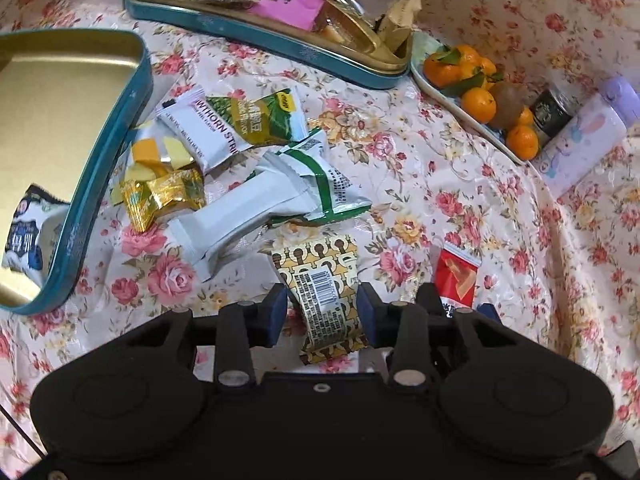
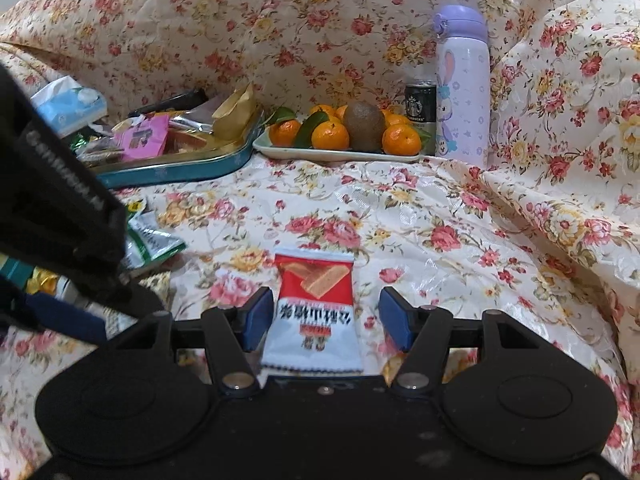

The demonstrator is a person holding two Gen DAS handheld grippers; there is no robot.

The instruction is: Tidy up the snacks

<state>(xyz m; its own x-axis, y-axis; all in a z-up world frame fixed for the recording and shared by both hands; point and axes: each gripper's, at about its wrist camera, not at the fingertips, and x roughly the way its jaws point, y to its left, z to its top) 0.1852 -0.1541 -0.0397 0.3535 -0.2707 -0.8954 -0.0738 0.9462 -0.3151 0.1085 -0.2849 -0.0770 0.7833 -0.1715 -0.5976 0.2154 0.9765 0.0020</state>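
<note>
Snacks lie loose on the floral cloth, and we have one lined up under each hand-held gripper. Our left hand-held gripper points steeply down with its jaws part open around the yellow patterned packet; both blue pads stand a little off its edges, so nothing is gripped yet. Our right hand-held gripper straddles the red-and-white wafer packet in the same way, jaws part open, the left pad nearer the wrapper than the right.

To close well, we should centre each packet between the pads first, then press low so the pads catch the filled body and not just the crinkly seam. The wrappers look slick and soft, so we judge a firm, even squeeze is needed before lifting.

An empty teal tin sits just left of the pile, with another tin of snacks behind it; either seems a likely home.
</note>
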